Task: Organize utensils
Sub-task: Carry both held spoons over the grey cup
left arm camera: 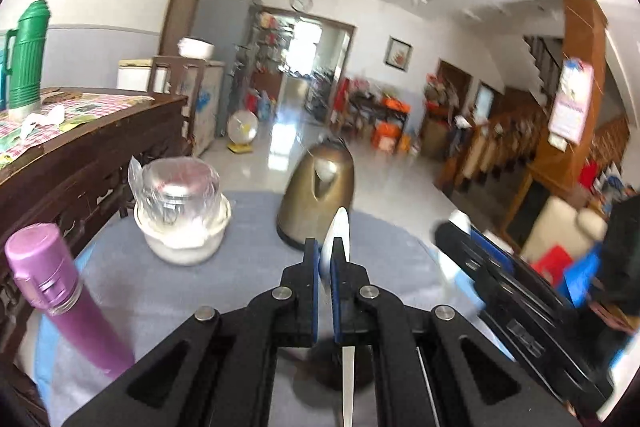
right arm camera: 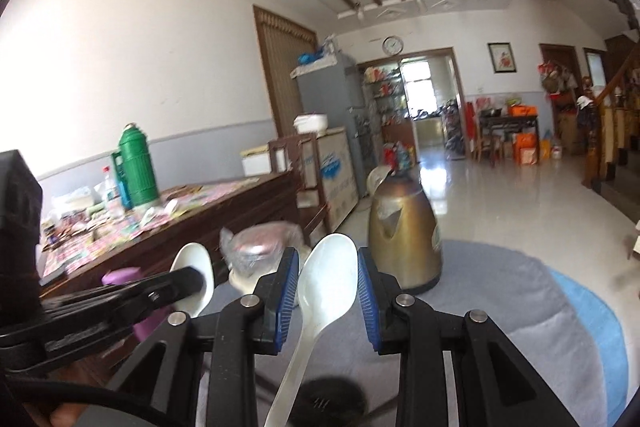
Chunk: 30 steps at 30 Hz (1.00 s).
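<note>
My left gripper [left arm camera: 326,255] is shut on a white spoon [left arm camera: 338,239], seen edge-on, bowl up and handle hanging below the pads. It also shows in the right wrist view [right arm camera: 192,279] at the left, its spoon [right arm camera: 196,267] sticking out. My right gripper [right arm camera: 328,267] is shut on a second white spoon [right arm camera: 328,283], its bowl gripped by the edges between the blue pads [right arm camera: 288,291], handle down over a dark round object [right arm camera: 332,403]. Both are held above the grey-covered round table [left arm camera: 200,291]. The right gripper shows blurred at the right of the left wrist view [left arm camera: 460,227].
On the table stand a bronze kettle [left arm camera: 320,195], a white bowl with a plastic-wrapped lid [left arm camera: 182,211] and a purple flask [left arm camera: 60,291]. A dark wooden sideboard [left arm camera: 80,155] with a green thermos [left arm camera: 28,55] stands at the left. Tiled floor lies beyond.
</note>
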{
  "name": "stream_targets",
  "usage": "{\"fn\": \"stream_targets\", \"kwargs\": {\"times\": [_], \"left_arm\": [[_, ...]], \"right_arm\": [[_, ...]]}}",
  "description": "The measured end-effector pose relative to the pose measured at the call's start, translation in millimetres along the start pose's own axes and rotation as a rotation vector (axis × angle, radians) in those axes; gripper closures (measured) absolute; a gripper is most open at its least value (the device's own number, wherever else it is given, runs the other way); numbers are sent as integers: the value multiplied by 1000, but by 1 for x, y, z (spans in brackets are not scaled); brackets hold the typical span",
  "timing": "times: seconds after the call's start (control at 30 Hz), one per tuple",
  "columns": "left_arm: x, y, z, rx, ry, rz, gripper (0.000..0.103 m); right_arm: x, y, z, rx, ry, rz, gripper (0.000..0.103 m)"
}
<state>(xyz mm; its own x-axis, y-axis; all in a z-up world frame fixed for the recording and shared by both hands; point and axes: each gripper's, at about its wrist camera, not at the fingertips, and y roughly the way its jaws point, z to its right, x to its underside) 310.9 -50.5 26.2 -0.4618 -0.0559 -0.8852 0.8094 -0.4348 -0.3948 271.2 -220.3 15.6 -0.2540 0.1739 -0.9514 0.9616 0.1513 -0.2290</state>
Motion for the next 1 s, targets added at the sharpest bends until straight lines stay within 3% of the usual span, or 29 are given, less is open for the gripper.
{"fn": "stream_targets", "kwargs": {"times": [0.23,0.4,1.0], "left_arm": [[15,50,4,-57,-34,41,98],[25,58,14,-138,57,111,97],[33,52,11,-30,94,102,97]], "right_arm": [[-3,9,18,57,27,14,72],[0,12,28,81,27,8,72],[-1,16,35,106,58,14,72]]}}
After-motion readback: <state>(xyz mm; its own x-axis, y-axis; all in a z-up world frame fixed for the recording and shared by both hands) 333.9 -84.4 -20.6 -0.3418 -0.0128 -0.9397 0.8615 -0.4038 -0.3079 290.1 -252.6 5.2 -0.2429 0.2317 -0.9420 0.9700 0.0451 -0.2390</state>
